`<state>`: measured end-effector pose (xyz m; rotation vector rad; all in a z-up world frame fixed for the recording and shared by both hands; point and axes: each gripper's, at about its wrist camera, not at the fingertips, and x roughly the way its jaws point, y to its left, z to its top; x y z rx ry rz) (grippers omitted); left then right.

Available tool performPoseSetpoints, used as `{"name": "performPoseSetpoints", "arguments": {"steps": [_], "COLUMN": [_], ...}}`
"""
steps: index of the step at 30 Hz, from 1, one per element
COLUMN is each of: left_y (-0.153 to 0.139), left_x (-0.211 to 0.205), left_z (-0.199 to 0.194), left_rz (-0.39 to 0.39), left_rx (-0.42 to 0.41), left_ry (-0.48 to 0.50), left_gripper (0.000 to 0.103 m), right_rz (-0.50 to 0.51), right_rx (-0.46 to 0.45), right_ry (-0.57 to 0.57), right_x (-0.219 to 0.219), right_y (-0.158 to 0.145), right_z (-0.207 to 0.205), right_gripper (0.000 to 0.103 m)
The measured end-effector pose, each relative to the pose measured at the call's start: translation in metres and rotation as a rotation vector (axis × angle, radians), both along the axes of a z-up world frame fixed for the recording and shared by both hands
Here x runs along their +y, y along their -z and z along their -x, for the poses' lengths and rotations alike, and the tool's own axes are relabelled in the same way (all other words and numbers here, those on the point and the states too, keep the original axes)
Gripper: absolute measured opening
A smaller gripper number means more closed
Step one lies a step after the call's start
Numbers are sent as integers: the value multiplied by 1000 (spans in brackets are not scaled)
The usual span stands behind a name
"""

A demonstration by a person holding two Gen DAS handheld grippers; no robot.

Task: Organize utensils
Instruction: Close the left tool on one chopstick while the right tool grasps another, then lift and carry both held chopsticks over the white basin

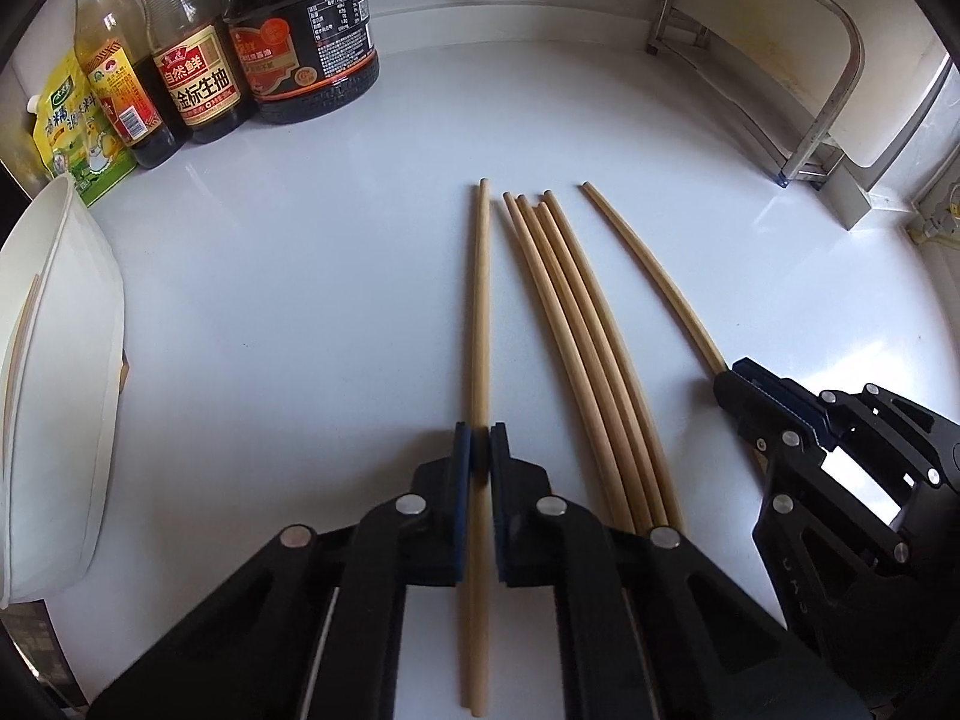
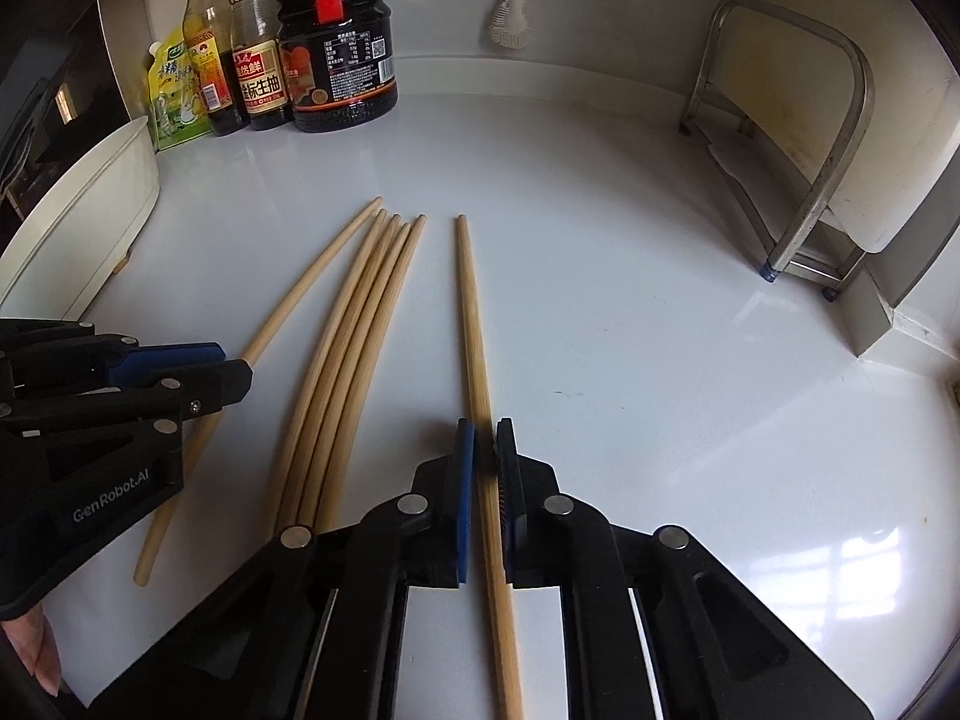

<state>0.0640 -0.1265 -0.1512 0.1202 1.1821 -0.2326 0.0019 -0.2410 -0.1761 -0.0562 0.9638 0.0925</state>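
Chopsticks lie lengthwise on the white counter (image 1: pixel 300 300), six in all: one single at the left (image 1: pixel 479 312), a touching bundle of four (image 1: pixel 576 324) in the middle, and one single at the right (image 2: pixel 474 330). From the left wrist view I read the left gripper (image 1: pixel 480 450) pinching the left single chopstick near its thick end, both blue pads pressed against the wood. From the right wrist view I read the right gripper (image 2: pixel 485 450) pinching the right single chopstick in the same manner, pads closed on it. Each gripper points steeply down at the counter, and each appears at the edge of the other's view. At the back left stand sauce bottles (image 1: pixel 204 66); a white container (image 1: pixel 60 372) sits at the left edge, and a metal rack (image 2: pixel 792 138) stands at the back right.
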Motion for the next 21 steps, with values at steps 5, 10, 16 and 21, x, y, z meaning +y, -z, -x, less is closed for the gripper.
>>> {"name": "performPoseSetpoints", "arguments": {"steps": [5,10,16,21], "left_y": [0,-4,-19,-38], "left_x": [2,6,14,29], "left_z": [-1,1,6,8], "left_rz": [8,12,20,41], "left_rx": [21,26,17,-6], "left_ry": [6,18,30,27], "left_gripper": [7,7,7,7], "right_rz": [-67,-126,-176,-197], "right_rx": [19,25,24,11], "right_ry": [39,74,96,95], "right_x": [-8,-13,-10,0], "right_y": [-1,-5,-16,-34], "right_z": [0,5,12,18], "right_gripper": [6,6,6,6]}}
